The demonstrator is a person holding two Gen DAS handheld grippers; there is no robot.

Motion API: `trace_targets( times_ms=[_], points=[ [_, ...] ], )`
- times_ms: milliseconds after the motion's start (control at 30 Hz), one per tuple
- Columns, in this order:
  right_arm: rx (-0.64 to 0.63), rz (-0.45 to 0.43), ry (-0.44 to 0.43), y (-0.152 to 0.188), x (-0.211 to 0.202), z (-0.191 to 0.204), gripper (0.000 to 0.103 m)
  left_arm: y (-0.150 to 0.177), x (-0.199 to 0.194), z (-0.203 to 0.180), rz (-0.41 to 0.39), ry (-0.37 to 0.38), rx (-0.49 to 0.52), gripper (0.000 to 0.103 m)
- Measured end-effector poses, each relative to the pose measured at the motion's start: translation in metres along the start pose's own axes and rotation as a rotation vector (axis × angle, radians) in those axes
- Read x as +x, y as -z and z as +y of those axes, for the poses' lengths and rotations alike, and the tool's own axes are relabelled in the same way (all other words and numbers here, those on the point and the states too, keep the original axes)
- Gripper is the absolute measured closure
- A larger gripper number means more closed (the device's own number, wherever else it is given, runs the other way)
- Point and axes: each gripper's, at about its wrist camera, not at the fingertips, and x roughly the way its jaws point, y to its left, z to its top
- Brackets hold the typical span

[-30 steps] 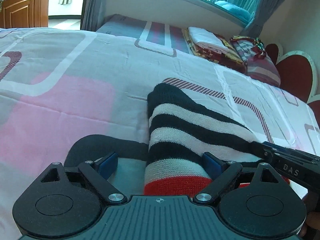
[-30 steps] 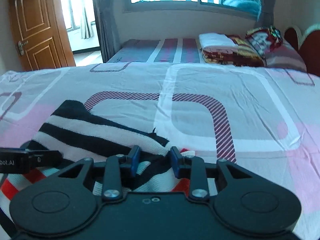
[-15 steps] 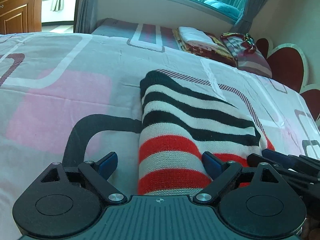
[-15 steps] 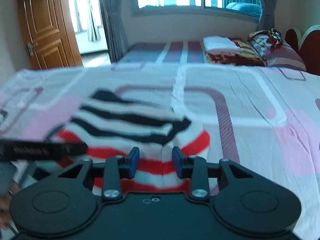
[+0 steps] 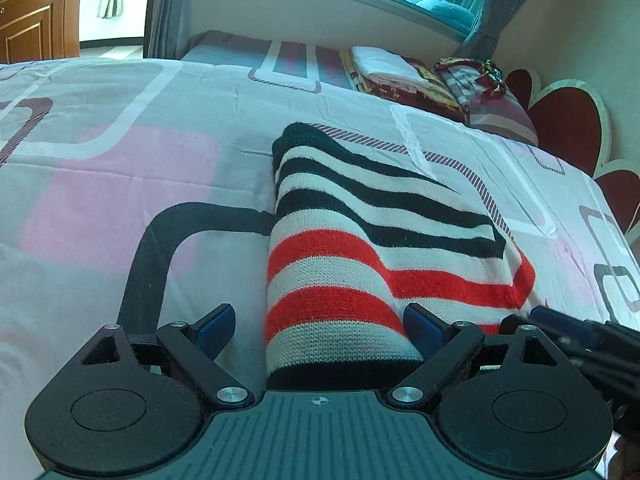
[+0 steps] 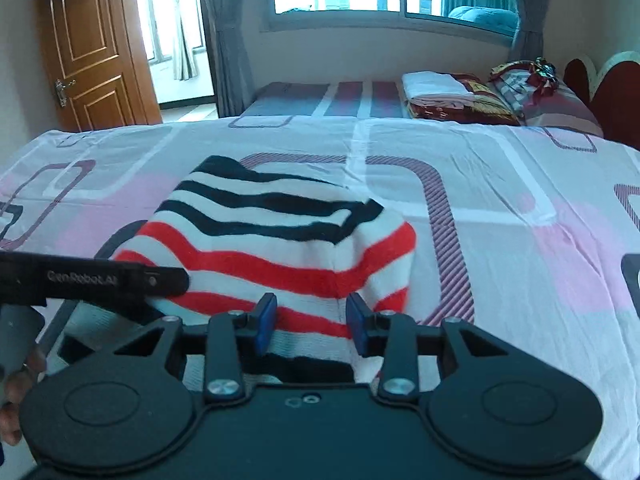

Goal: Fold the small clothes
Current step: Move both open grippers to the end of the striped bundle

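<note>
I've got the striped sweater (image 5: 360, 248) folded flat on the bedsheet (image 5: 120, 128), running toward 12 o'clock, my left gripper (image 5: 320, 326) spread wide astride its near edge and right gripper (image 6: 310, 322) parted, neither pinching, so the fold can settle.

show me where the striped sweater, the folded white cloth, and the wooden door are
striped sweater (image 5: 340, 276): left wrist view, red stripe near its fold.
folded white cloth (image 6: 434, 84): right wrist view, top face.
wooden door (image 6: 86, 52): right wrist view, upper panel.

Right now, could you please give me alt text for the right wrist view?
A folded striped sweater lies on a patterned bedsheet, its near edge between the open right hand-held gripper; the left hand-held gripper reaches its left side.
</note>
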Motion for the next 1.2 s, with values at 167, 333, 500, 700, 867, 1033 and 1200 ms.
trace_targets(
  times_ms=[167,333,500,700,867,1033,1200],
  points=[
    [0.050,-0.031,-0.020,-0.001,-0.018,0.000,0.065,0.005,-0.009,-0.003,-0.008,0.000,0.026,0.013],
    [0.042,-0.057,-0.048,0.008,-0.044,0.009,0.065,0.011,-0.018,-0.006,-0.020,0.001,0.053,0.013],
    [0.034,-0.058,-0.080,0.020,-0.061,0.017,0.066,0.019,-0.026,-0.008,-0.023,0.009,0.073,0.013],
    [0.035,0.005,-0.058,0.040,-0.051,0.015,0.069,0.034,-0.036,-0.006,-0.016,0.033,0.079,0.013],
    [0.039,0.015,-0.049,0.046,-0.048,0.013,0.069,0.039,-0.048,0.000,-0.025,0.043,0.076,0.013],
    [-0.002,-0.007,-0.025,0.051,-0.062,0.020,0.067,0.057,-0.053,0.003,0.002,0.051,0.106,0.012],
    [0.013,0.006,-0.022,0.061,-0.053,0.018,0.061,0.067,-0.048,0.007,0.016,0.032,0.095,0.000]
  ],
)
